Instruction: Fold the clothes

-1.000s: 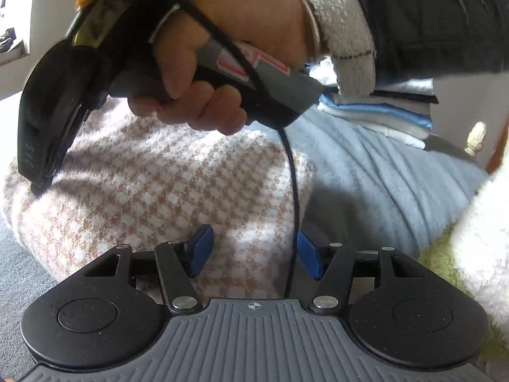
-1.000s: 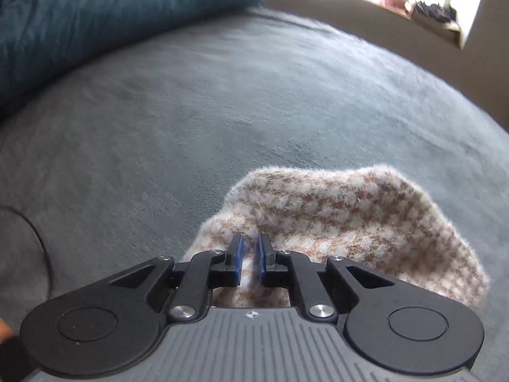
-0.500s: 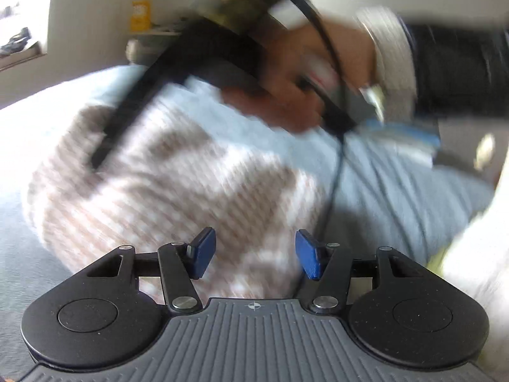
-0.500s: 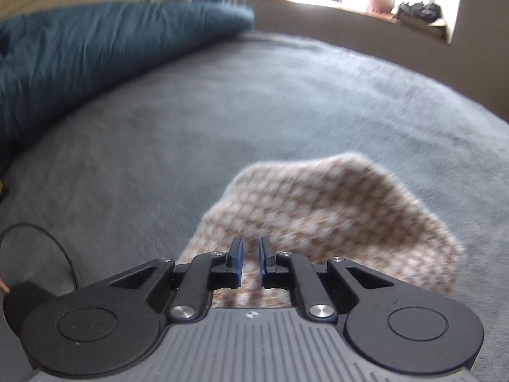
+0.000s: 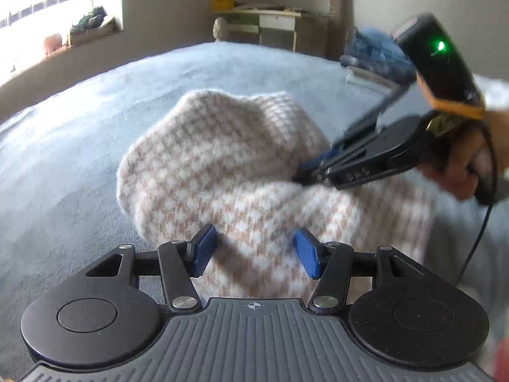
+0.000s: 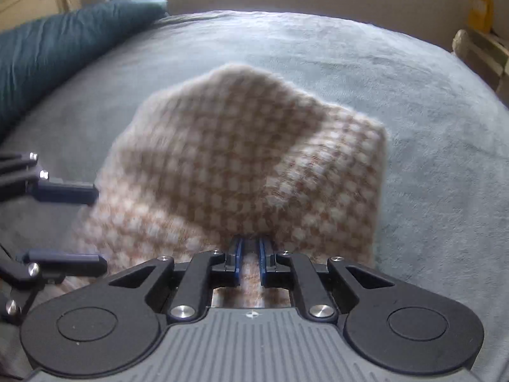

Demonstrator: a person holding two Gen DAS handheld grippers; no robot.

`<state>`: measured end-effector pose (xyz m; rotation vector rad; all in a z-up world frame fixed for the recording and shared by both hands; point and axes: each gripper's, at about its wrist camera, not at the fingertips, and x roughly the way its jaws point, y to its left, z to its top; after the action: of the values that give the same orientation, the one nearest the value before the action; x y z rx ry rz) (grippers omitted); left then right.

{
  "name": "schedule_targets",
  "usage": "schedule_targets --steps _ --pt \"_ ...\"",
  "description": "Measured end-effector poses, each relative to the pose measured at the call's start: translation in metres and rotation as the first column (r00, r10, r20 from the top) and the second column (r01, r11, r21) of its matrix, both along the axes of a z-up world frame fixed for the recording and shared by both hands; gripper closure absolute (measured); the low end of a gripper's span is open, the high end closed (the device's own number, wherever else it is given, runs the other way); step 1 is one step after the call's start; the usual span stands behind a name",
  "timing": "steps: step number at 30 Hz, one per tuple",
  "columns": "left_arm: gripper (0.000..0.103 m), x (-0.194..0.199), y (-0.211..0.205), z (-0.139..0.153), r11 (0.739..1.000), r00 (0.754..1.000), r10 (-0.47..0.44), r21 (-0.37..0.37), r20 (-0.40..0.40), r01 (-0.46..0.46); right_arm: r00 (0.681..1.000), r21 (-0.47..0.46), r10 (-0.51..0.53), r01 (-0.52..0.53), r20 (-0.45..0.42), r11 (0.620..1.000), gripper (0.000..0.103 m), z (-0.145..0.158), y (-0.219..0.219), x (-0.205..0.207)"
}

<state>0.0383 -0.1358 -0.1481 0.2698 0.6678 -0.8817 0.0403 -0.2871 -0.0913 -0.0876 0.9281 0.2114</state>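
A fuzzy brown-and-white checked garment lies bunched on the grey bed cover. In the left wrist view my left gripper is open, its blue pads spread over the garment's near part with cloth lying between them. From the right comes my right gripper, held by a hand and shut on a fold of the garment. The right wrist view shows the same garment pinched between the shut right gripper, and the left gripper's open fingers at the left edge.
A pile of folded clothes sits at the bed's far right. A dark teal pillow or duvet lies along the far left of the bed. A window sill and a pale desk stand beyond. Grey bed cover surrounds the garment.
The right gripper has swung from high on the left to the right side, carrying its fold of the garment over. The left gripper's view has turned toward the window; it stays open.
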Motion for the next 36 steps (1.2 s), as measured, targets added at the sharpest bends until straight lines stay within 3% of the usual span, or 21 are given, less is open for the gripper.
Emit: schedule_targets --steps 3,5,8,20,24,27,29,31,34,36 --pt "0.042 0.005 -0.002 -0.004 0.998 0.999 0.046 0.037 0.014 -0.047 0.999 0.03 -0.038 0.038 -0.006 0.999 0.094 0.024 0.0 0.007" --pt "0.042 0.006 -0.003 -0.004 0.997 0.998 0.057 0.049 0.017 -0.058 0.995 0.05 -0.044 0.04 0.09 0.998 0.094 0.046 -0.006 0.012" --pt "0.042 0.006 -0.004 -0.003 0.997 0.998 0.059 0.056 0.018 -0.06 0.988 -0.014 -0.102 0.104 0.117 0.994 0.094 0.041 -0.02 0.033" --pt "0.041 0.006 -0.004 -0.002 0.997 0.998 0.051 0.065 0.022 -0.052 0.969 0.116 -0.207 0.192 0.137 0.974 0.096 0.029 -0.071 0.076" --pt "0.041 0.003 -0.003 -0.002 0.997 0.998 0.053 0.061 0.028 -0.055 0.969 0.244 -0.141 0.089 0.203 0.966 0.096 0.05 -0.05 0.074" --pt "0.041 0.003 -0.003 -0.003 0.996 0.998 0.052 0.065 0.033 -0.054 0.979 0.217 -0.044 -0.001 0.201 0.976 0.096 0.043 -0.018 0.085" --pt "0.042 0.004 -0.003 -0.002 0.997 0.998 0.05 0.064 0.036 -0.052 0.997 0.127 -0.042 0.032 0.071 0.991 0.098 0.002 -0.001 0.109" --pt "0.041 0.006 -0.004 -0.001 0.997 0.998 0.047 0.064 0.035 -0.05 0.999 0.06 -0.042 0.039 0.035 0.997 0.101 -0.028 0.004 0.117" --pt "0.041 0.002 -0.002 -0.002 0.996 0.998 0.037 0.073 0.052 -0.041 0.997 0.088 -0.075 0.072 0.027 0.993 0.1 -0.003 -0.001 0.115" --pt "0.041 0.001 0.0 -0.002 0.997 0.998 0.035 0.069 0.048 -0.038 0.993 0.088 -0.091 0.084 0.074 0.993 0.099 0.022 -0.01 0.101"
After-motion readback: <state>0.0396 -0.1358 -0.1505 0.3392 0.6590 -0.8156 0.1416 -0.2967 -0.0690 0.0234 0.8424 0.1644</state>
